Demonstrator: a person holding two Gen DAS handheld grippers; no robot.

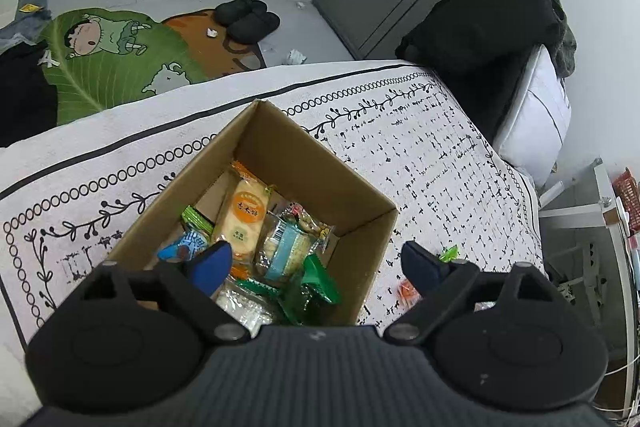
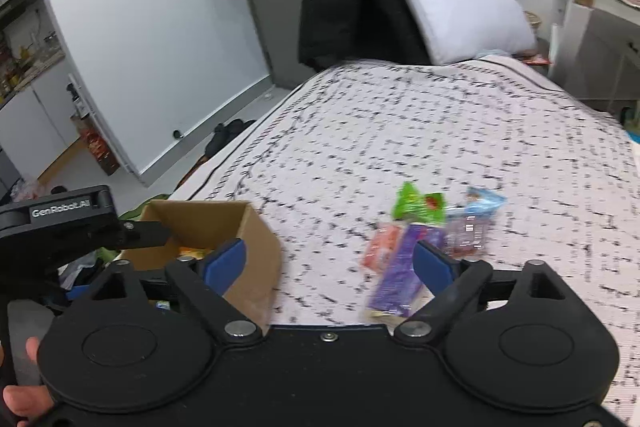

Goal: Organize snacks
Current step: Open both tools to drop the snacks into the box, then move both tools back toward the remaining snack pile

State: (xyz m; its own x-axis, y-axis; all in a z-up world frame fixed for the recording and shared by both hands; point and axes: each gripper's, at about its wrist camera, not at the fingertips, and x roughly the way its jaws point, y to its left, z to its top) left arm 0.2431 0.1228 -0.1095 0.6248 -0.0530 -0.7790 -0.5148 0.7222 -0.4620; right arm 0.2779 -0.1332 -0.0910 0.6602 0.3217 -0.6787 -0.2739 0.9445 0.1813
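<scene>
Most of the job looks done: the cardboard box (image 1: 256,211) on the bed (image 1: 440,155) already holds a heap of snack packets (image 1: 276,247). Left over are a few loose snacks (image 2: 424,227) on the bedspread, right of the box. The left gripper (image 1: 316,263) hovers over the box, fingers spread and empty. The right gripper (image 2: 328,259) hangs above the near loose packets, fingers apart, gripping nothing.
</scene>
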